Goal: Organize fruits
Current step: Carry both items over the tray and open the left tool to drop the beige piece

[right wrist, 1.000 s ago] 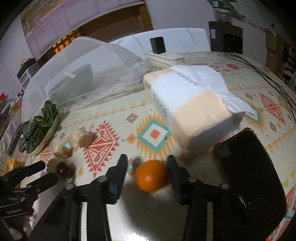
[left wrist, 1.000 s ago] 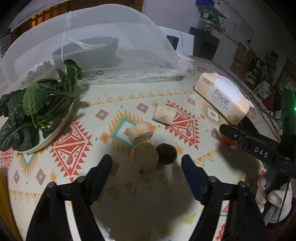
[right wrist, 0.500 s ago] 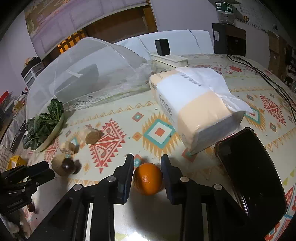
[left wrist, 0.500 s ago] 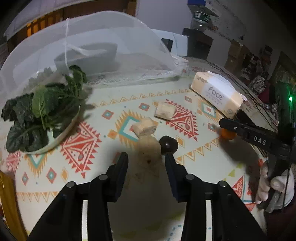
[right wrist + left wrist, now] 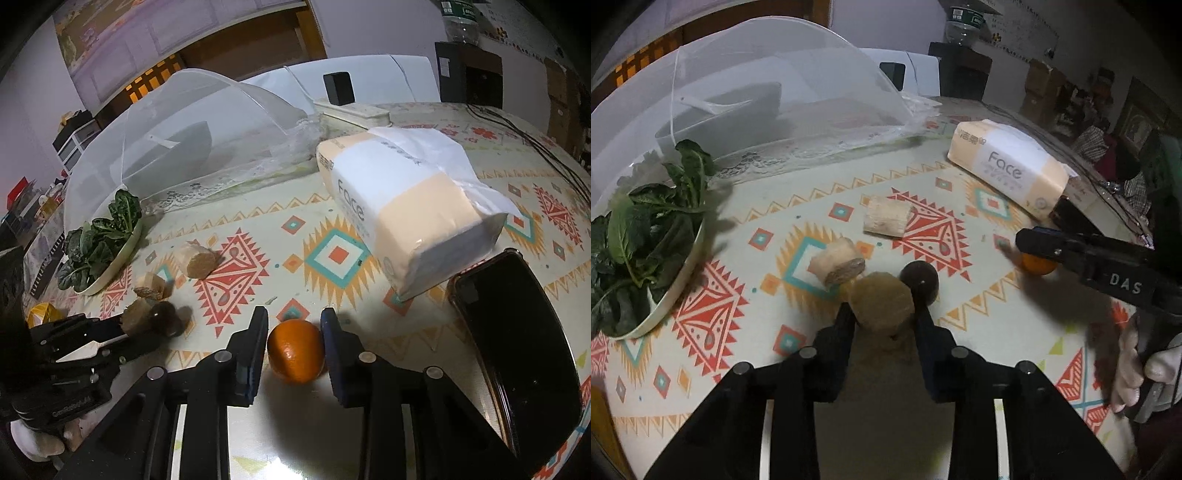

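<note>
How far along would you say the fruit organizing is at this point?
Nothing looks sorted yet. In hand: the left gripper is closing on a tan round fruit, and the right gripper is clamped on the orange, both on the table. Left: the dark fruit, lying loose, and placing the fruits.

Both grippers angle downward over the table. The left gripper [image 5: 884, 314] has its jaws closing, a tan round fruit [image 5: 881, 304] between them and the pads at its sides. The right gripper [image 5: 293, 332] clamps an orange [image 5: 295, 350], fingers pressed against both sides. A hand [image 5: 1137, 373] grasps the right gripper's handle.
</note>
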The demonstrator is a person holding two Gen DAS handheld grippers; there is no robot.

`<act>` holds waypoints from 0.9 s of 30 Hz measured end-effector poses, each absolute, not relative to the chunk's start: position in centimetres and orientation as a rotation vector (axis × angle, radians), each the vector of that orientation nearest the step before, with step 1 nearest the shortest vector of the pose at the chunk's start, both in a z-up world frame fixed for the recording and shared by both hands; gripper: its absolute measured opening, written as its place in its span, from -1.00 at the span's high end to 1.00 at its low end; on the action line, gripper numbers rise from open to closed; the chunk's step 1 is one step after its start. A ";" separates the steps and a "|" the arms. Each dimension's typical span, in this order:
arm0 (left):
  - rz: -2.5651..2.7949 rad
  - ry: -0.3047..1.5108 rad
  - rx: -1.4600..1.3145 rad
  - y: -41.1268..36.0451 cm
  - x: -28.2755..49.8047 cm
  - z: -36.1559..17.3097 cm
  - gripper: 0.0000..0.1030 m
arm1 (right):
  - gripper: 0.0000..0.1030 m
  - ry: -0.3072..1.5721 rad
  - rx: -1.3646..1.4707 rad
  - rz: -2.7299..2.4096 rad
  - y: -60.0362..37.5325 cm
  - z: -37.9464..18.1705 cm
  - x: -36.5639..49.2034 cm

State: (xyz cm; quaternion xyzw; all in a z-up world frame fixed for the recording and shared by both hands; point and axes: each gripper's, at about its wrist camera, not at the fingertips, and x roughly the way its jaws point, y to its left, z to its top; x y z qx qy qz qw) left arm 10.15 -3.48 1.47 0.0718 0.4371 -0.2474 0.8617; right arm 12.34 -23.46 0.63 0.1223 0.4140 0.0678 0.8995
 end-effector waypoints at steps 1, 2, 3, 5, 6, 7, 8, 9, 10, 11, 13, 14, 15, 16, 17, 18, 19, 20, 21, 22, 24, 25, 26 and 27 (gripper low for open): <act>-0.510 0.913 0.143 -3.2 10.0 1.7 0.38 | 0.40 0.857 0.253 0.141 -23.4 0.6 12.3; -0.496 0.901 0.131 -2.8 9.7 2.0 0.38 | 0.40 0.856 0.252 0.141 -23.4 0.6 12.3; -0.491 0.894 0.120 -2.5 9.4 2.3 0.38 | 0.40 0.855 0.252 0.143 -23.4 0.6 12.3; -0.476 0.881 0.084 -1.5 8.7 3.2 0.38 | 0.41 0.848 0.255 0.149 -23.4 0.7 12.2; -0.462 0.866 0.060 -0.7 8.1 3.9 0.38 | 0.41 0.841 0.255 0.156 -23.3 0.9 12.0; -0.457 0.857 0.038 -0.1 7.8 4.4 0.38 | 0.41 0.830 0.251 0.164 -23.1 1.1 11.8; -0.448 0.844 0.003 1.1 6.9 5.3 0.38 | 0.41 0.819 0.248 0.173 -22.9 1.3 11.7; -0.432 0.832 -0.010 2.0 6.2 5.9 0.38 | 0.41 0.809 0.247 0.186 -22.7 1.5 11.5; -0.412 0.815 -0.021 3.1 5.3 6.6 0.38 | 0.42 0.799 0.248 0.201 -22.3 1.8 11.2; -0.397 0.804 -0.033 4.1 4.7 7.2 0.38 | 0.46 0.784 0.246 0.218 -21.8 2.2 10.9; -0.358 0.788 -0.069 6.9 3.3 8.3 0.38 | 0.50 0.763 0.243 0.247 -20.7 2.9 10.3; -0.327 0.775 -0.095 9.1 2.2 9.0 0.38 | 0.50 0.756 0.241 0.263 -20.0 3.3 10.0; -0.306 0.767 -0.113 10.8 1.5 9.5 0.38 | 0.50 0.752 0.234 0.279 -19.2 3.7 9.7; -0.285 0.760 -0.125 12.1 0.9 9.8 0.38 | 0.50 0.749 0.222 0.296 -18.0 4.1 9.3; -0.250 0.749 -0.141 14.2 0.1 10.2 0.38 | 0.50 0.750 0.218 0.313 -17.1 4.3 9.0; -0.218 0.742 -0.154 16.0 -0.6 10.4 0.38 | 0.52 0.757 0.215 0.343 -15.9 4.7 8.6; -0.180 0.742 -0.168 18.2 -1.3 10.6 0.38 | 0.53 0.752 0.209 0.351 -15.3 5.0 8.4; -0.156 0.741 -0.179 19.5 -1.7 10.7 0.38 | 0.53 0.742 0.195 0.343 -15.0 5.5 8.3; -0.123 0.733 -0.193 21.3 -2.3 10.8 0.38 | 0.53 0.740 0.176 0.331 -14.8 5.8 8.4; -0.101 0.725 -0.203 22.8 -2.9 10.9 0.38 | 0.44 0.752 0.162 0.303 -15.0 5.8 8.7; -0.066 0.711 -0.221 25.5 -3.8 10.8 0.38 | 0.16 0.778 0.164 0.215 -15.8 5.2 9.4; -0.052 0.708 -0.224 26.4 -4.2 10.7 0.38 | 0.14 0.798 0.170 0.207 -16.1 4.6 9.8; -0.032 0.706 -0.227 27.6 -4.5 10.5 0.38 | 0.14 0.816 0.173 0.202 -16.2 4.1 10.2; -0.012 0.711 -0.238 28.8 -4.7 10.1 0.38 | 0.14 0.836 0.174 0.190 -16.1 3.5 10.7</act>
